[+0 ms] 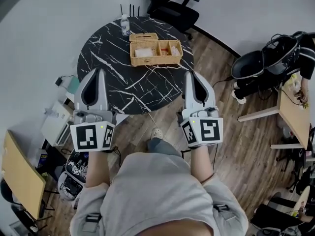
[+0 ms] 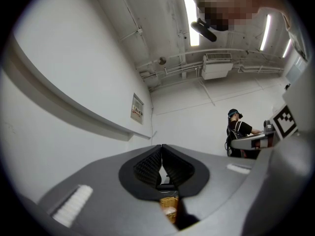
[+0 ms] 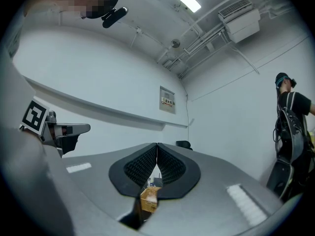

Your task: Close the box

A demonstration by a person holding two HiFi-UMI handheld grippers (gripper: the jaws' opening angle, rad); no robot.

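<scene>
Wicker box [image 1: 155, 52] stands toward the far side of the round black marble table [image 1: 106, 63], compartments exposed and lid [image 1: 143, 36] thrown back along its far edge; closing is not yet begun. You hold both tools short of it, over the table's near rim, one to each side of the box's line. I judge that a sound stance for reaching the lid from either end. Your left gripper [image 1: 100, 71] is clenched, its ribbed pads meeting at the tips with nothing between them; the box shows only through the gap below them in the left gripper view. Your right gripper [image 1: 188, 73] is likewise clenched and empty. Closed tips suit the job, in my opinion, since a hinged lid wants a push or a lift from behind, not a pinch. A small bottle [image 1: 125, 25] stands just beyond the lid's left end; keep clear of it when you reach round.
</scene>
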